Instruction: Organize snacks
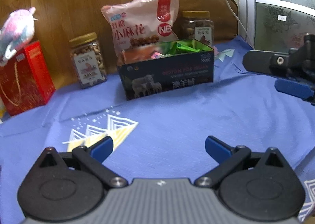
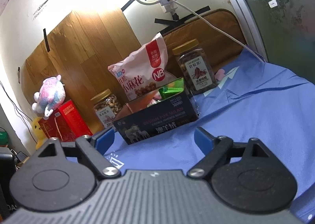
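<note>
A dark open box printed with sheep stands on the blue cloth and holds green and pink wrapped snacks. It also shows in the right wrist view. Behind it leans a pink snack bag. A nut jar stands left of the box and a second jar at the back right. My left gripper is open and empty above the cloth, in front of the box. My right gripper is open and empty, and appears at the right edge of the left wrist view.
A red gift box with a plush toy on top stands at the left. A wooden board and a brown cushion back the table. A white cable hangs from a wall power strip.
</note>
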